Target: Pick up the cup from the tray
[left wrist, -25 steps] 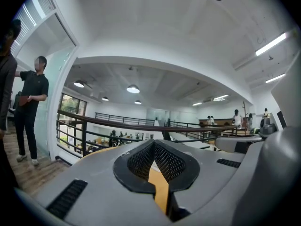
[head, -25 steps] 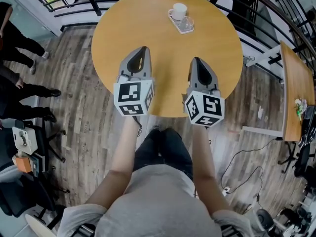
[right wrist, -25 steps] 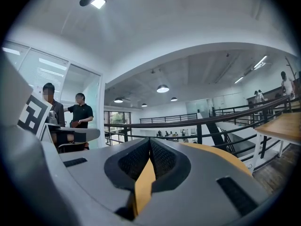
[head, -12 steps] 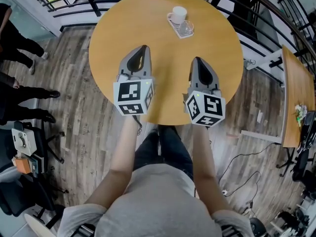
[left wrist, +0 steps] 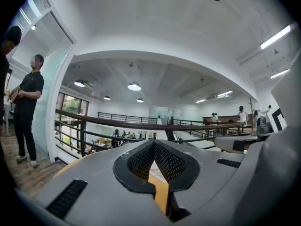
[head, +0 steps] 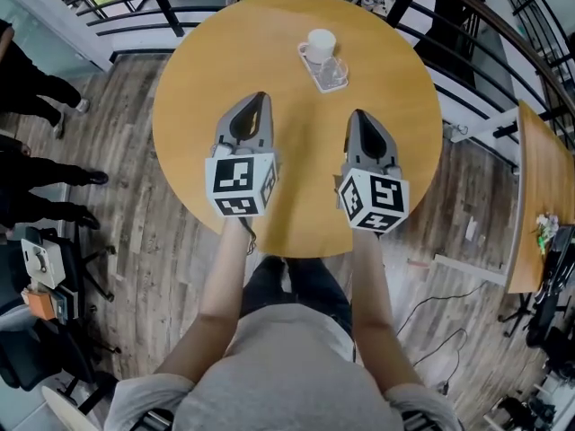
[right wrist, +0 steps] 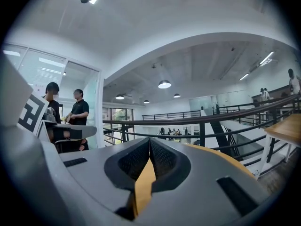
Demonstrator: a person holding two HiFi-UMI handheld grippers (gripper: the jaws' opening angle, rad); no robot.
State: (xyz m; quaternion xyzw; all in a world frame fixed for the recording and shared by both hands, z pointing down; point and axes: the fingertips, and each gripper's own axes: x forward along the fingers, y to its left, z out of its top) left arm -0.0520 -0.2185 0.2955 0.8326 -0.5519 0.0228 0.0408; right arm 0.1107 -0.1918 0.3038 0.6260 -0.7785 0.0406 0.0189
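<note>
This is the approach, and the grasp has not begun. The left gripper [head: 260, 104] and right gripper [head: 358, 117] are held side by side over the near half of the round desk [head: 207, 88], both pointing across it toward the far side. Each gripper view shows its jaws clenched tip to tip, with only the desk's wood colour in the slit below them and nothing held.

The cup [head: 321, 43] stands well ahead of both, near the desk's far edge, on a line that runs between the two grippers. It sits on the far end of the tray [head: 334, 75], and the tray's near end is bare.

As I judge it, the next move calls for one gripper to part its jaws wide enough for the cup's body and carry on across the desk. It should come in level and close round the cup's side, then lift straight up so the tray is not dragged along. Both grippers look about equally placed for it.

The cup is small, white and upright, with its open mouth facing up and a plain round wall. A handle may jut to its left, but it is too small here to be sure. The tray is a small clear oblong set at a slant to the person. It looks light, so it could slide or tip if the cup is nudged sideways.
</note>
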